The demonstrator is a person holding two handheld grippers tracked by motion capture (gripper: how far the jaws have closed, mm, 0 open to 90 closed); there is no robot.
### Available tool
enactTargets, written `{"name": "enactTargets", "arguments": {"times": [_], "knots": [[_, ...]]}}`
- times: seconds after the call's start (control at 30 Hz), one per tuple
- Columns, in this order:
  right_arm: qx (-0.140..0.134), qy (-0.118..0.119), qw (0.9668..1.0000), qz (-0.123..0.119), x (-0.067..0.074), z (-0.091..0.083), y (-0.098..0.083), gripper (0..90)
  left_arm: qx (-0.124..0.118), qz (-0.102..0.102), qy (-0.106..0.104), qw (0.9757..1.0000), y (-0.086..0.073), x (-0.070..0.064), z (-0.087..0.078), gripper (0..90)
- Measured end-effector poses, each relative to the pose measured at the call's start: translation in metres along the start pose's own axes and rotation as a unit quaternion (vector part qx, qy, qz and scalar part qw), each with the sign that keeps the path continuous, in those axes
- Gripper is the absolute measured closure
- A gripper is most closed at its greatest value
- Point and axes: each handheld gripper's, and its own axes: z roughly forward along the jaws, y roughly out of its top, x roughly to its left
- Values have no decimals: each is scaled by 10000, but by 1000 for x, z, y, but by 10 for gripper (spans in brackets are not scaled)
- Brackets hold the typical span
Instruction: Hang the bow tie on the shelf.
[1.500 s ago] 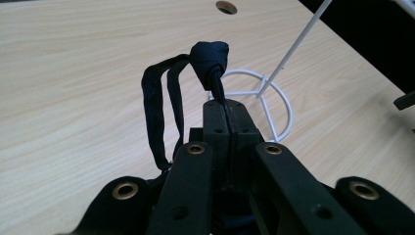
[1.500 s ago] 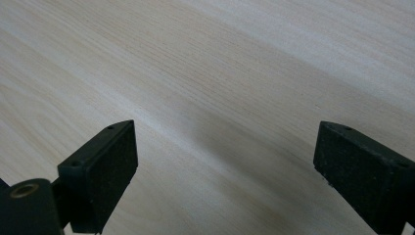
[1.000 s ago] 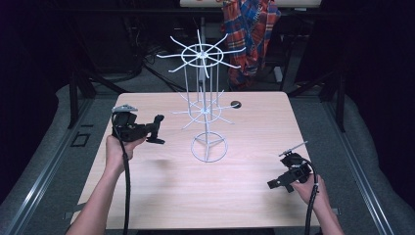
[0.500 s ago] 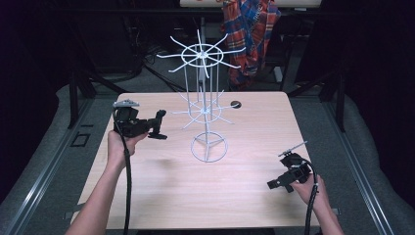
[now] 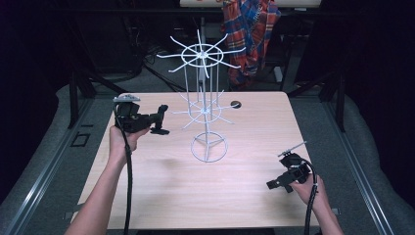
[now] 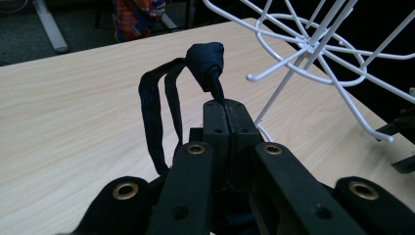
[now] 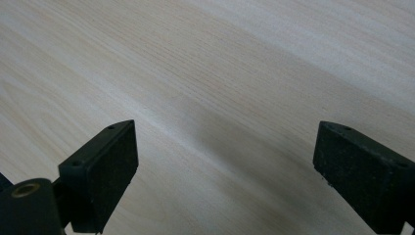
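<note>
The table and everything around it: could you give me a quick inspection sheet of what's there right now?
Surface: pale wooden table, bare around the stand.
Job's things: white wire rack standing upright mid-table; dark knotted band pinched in the left gripper, raised beside the rack.
Clutter: small dark round thing near the far edge, too small to identify.
Grippers: left shut on the band; right gripper open, low over bare wood.
Cables: black cable trailing along the left forearm.
Surroundings: plaid cloth hanging behind, dark room.
</note>
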Motion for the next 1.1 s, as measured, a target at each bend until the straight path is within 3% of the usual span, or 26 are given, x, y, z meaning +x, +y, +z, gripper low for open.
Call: {"name": "enactTargets", "arguments": {"times": [0.2, 0.23, 0.5, 0.6, 0.7, 0.77, 0.93, 1.1], "knots": [[-72, 75, 9999, 61, 0, 1, 0, 91, -66, 15, -34, 10000, 6, -1, 0, 891], [-202, 56, 9996, 186, 0, 3, -1, 91, -117, 0, -39, 9999, 7, -2, 1, 891], [-177, 45, 9997, 188, 0, 3, -2, 92, -228, 71, -33, 9997, 15, -7, 5, 891], [10, 28, 10000, 38, -3, 0, -1, 91, -253, 109, -24, 9996, 16, -9, 6, 891], [10, 34, 10000, 50, -2, 0, -1, 91, -247, 152, -47, 9996, 16, -10, 5, 891], [-207, 72, 9995, 223, -1, 2, -3, 91, -243, 201, -68, 9995, 17, -12, 5, 892], [-48, 69, 9999, 76, -2, 0, -1, 92, -252, 259, -115, 9993, 18, -16, 4, 891], [-76, 98, 9998, 146, -1, 0, -2, 91, -236, 327, -172, 9990, 18, -20, 4, 891]]}}
